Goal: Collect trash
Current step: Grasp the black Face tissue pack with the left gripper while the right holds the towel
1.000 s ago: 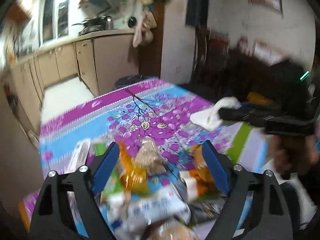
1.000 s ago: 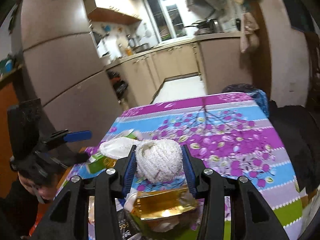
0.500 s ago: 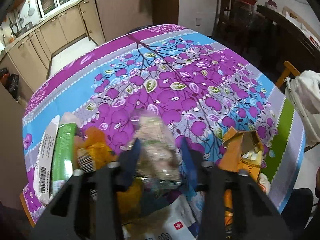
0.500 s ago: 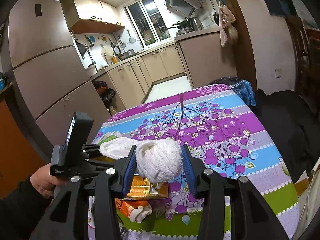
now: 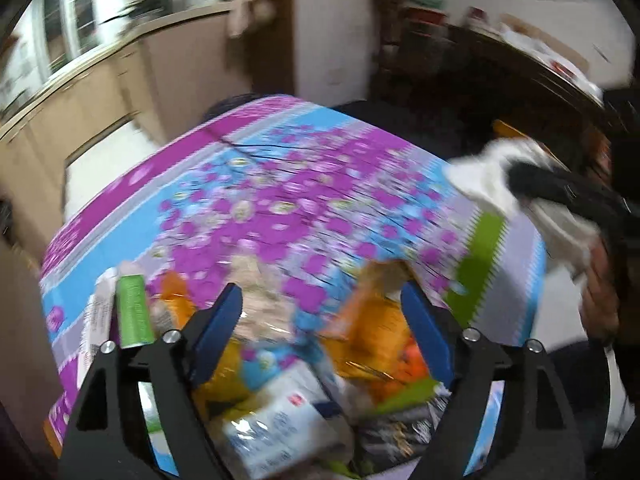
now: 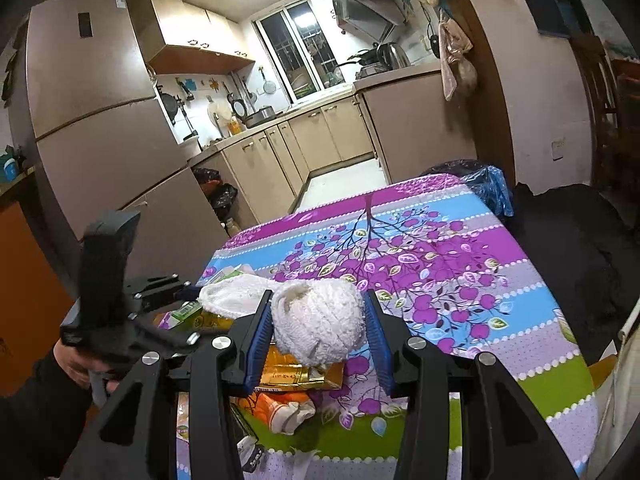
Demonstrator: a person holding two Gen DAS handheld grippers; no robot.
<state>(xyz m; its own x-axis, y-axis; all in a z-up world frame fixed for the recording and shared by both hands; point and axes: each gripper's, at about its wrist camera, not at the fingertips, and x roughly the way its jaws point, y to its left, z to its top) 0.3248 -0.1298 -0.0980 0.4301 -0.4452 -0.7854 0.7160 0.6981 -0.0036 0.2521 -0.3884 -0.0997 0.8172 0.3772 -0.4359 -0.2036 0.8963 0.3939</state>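
Note:
Trash lies heaped at the near end of the flowered tablecloth [image 5: 304, 184]: a clear snack wrapper [image 5: 260, 300], an orange wrapper [image 5: 372, 320], a white packet [image 5: 288, 420] and a green box [image 5: 134, 312]. My left gripper [image 5: 320, 308] hovers over this heap. Its jaws are opening and stand wide, with the wrappers lying between them and no pad pressing on any. My right gripper [image 6: 318, 328] is shut on a balled white cloth [image 6: 320, 328], held above a gold wrapper [image 6: 296, 372]. The left wrist view is blurred.
A bin with a dark and blue bag [image 6: 480, 184] stands past the table's far end. A dark chair [image 6: 568, 240] is at the right side. A fridge [image 6: 92, 120] and kitchen cabinets [image 6: 320, 136] stand behind. A hand [image 6: 80, 364] holds the left gripper's handle.
Half a second ago the left jaws were closed around the clear wrapper; now they stand wide apart and the wrapper lies loose. The right gripper keeps its hold on the cloth.

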